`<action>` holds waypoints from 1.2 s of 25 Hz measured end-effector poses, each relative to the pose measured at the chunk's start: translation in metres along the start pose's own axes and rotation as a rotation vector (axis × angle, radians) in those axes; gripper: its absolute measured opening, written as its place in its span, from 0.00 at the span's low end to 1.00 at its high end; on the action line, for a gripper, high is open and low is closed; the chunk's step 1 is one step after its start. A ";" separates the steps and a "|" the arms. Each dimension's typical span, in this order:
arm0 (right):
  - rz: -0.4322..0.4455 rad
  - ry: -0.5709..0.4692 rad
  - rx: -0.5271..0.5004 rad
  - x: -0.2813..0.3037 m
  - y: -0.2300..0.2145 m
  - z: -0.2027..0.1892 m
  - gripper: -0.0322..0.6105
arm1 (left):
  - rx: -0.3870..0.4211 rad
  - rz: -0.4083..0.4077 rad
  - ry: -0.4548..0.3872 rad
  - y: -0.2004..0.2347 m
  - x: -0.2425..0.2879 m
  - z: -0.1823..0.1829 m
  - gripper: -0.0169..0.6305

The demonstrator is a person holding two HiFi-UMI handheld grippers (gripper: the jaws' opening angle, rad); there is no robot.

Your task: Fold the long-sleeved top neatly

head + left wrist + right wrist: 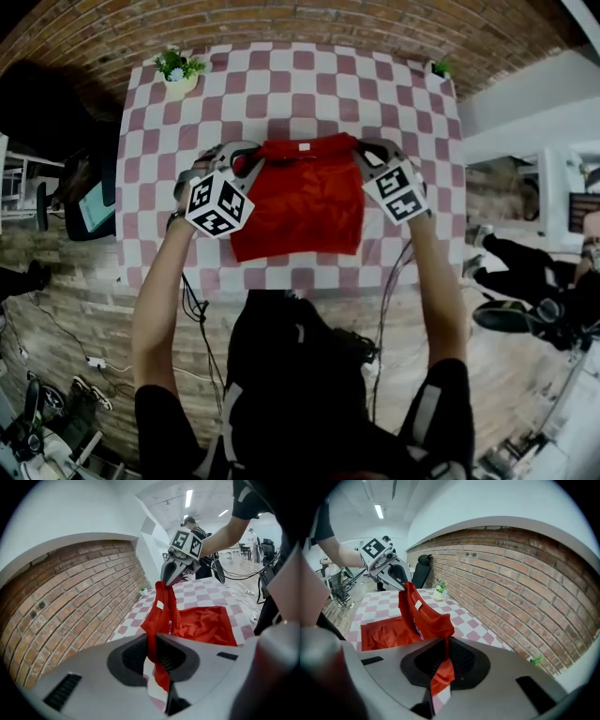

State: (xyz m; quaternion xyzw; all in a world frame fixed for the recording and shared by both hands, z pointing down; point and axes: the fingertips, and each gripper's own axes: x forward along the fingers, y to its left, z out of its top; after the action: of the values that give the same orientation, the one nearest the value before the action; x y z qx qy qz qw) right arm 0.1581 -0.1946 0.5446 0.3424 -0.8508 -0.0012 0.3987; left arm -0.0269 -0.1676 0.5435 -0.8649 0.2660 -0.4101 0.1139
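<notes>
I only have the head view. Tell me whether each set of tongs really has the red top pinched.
Observer: In the left gripper view the left tongs are shut on a fold of the red long-sleeved top; the cloth runs down between the jaws.
Operator: Now check the right.
Observer: The right gripper view shows the right tongs clamped on the same cloth, which passes between the jaws.
Operator: Say whether the garment is off the table.
Observer: Partly. The held edge is raised between the tongs; the lower part lies on the checked tablecloth.
</notes>
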 end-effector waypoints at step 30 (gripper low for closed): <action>0.022 0.016 -0.091 -0.084 0.207 -0.151 0.10 | 0.011 0.105 -0.002 -0.227 -0.048 -0.053 0.11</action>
State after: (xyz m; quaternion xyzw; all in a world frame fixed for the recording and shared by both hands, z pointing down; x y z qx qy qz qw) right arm 0.1778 0.0538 0.6480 0.3146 -0.8503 -0.0328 0.4206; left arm -0.0096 0.0494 0.6406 -0.8494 0.3087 -0.4044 0.1405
